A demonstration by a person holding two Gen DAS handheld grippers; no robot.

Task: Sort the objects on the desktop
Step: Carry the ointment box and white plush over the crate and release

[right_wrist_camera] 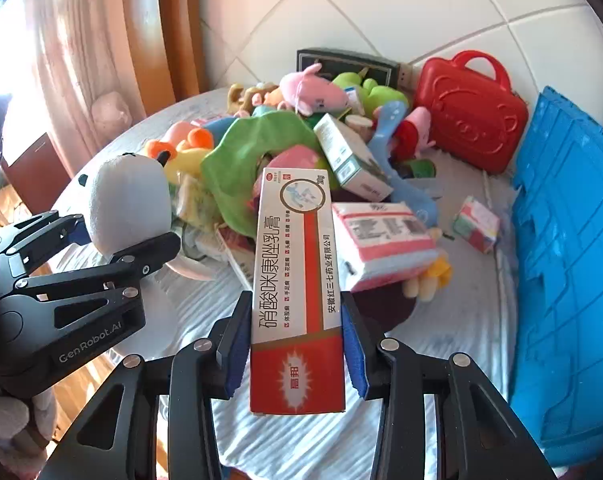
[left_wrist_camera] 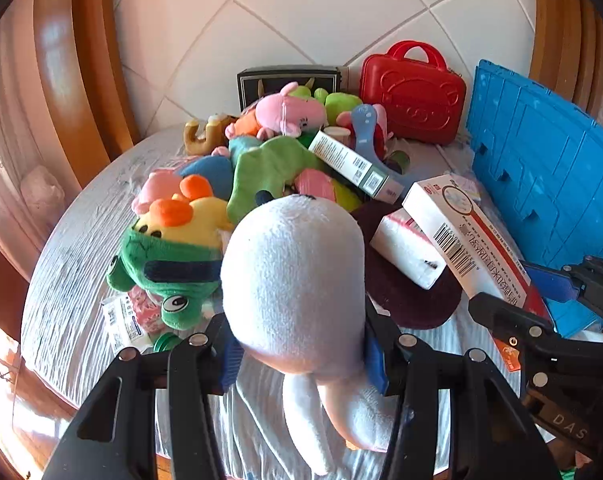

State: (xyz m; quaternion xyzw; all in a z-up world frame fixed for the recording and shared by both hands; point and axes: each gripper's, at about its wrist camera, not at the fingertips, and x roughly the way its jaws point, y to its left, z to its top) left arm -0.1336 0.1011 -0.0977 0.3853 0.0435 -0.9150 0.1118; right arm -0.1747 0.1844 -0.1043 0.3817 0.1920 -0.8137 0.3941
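Soft, light white plush point(left_wrist_camera: 291, 280) squeezed in left gripper point(left_wrist_camera: 297, 354), stiff light ointment box point(right_wrist_camera: 297, 292) clamped near its end in right gripper point(right_wrist_camera: 295, 354), both left of blue crate point(right_wrist_camera: 561, 260).

My left gripper point(left_wrist_camera: 297, 356) holds a plush toy point(left_wrist_camera: 293, 280) above the tabletop point(left_wrist_camera: 69, 264); my right gripper point(right_wrist_camera: 297, 344) holds a long carton point(right_wrist_camera: 297, 288) beside it. Behind both lies the toy pile point(left_wrist_camera: 261, 160), a case point(left_wrist_camera: 413, 92) at its back, a crate point(left_wrist_camera: 541, 172) to the right.

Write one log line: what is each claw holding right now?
left claw: shut on white plush toy | right claw: shut on red-and-white box | both lifted above pile | blue crate on right
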